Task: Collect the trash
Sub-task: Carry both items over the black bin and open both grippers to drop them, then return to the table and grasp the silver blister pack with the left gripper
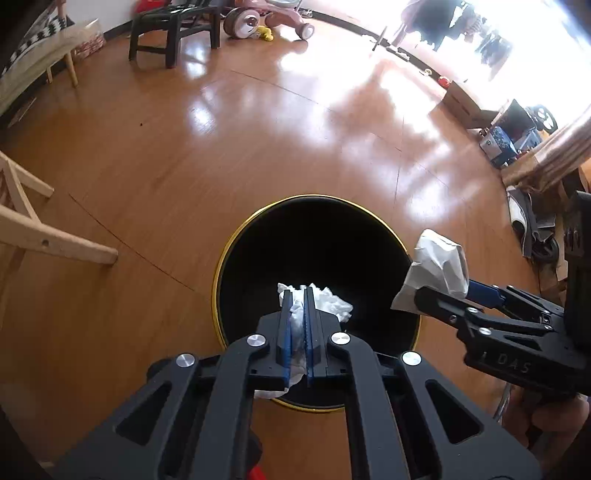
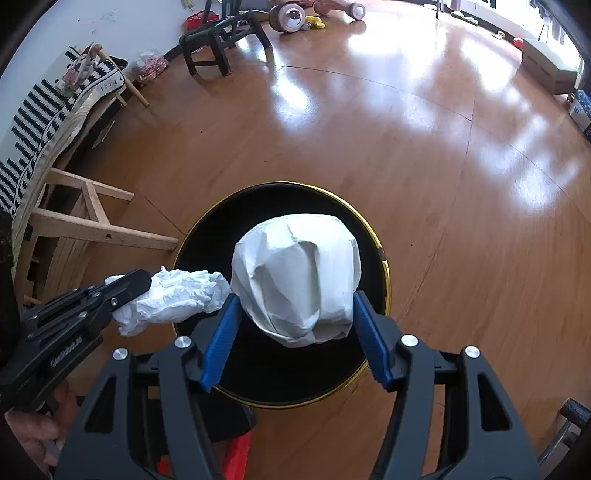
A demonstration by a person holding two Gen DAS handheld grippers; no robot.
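A round black bin with a gold rim [image 1: 221, 258] [image 2: 384, 258] stands on the wooden floor below both grippers. My left gripper [image 1: 298, 295] is shut on a crumpled white tissue [image 1: 332, 302] and holds it over the bin's near side; the tissue also shows in the right wrist view [image 2: 177, 295]. My right gripper [image 2: 295, 306] is shut on a crumpled grey-white paper ball [image 2: 299, 277] and holds it above the bin's opening. In the left wrist view the paper ball [image 1: 437, 262] hangs at the bin's right rim.
A light wooden frame [image 1: 44, 240] [image 2: 96, 229] stands left of the bin. A dark stool [image 1: 170, 26] and a pink ride-on toy [image 1: 266, 18] are at the far wall. Boxes and clutter [image 1: 498, 136] lie at the right.
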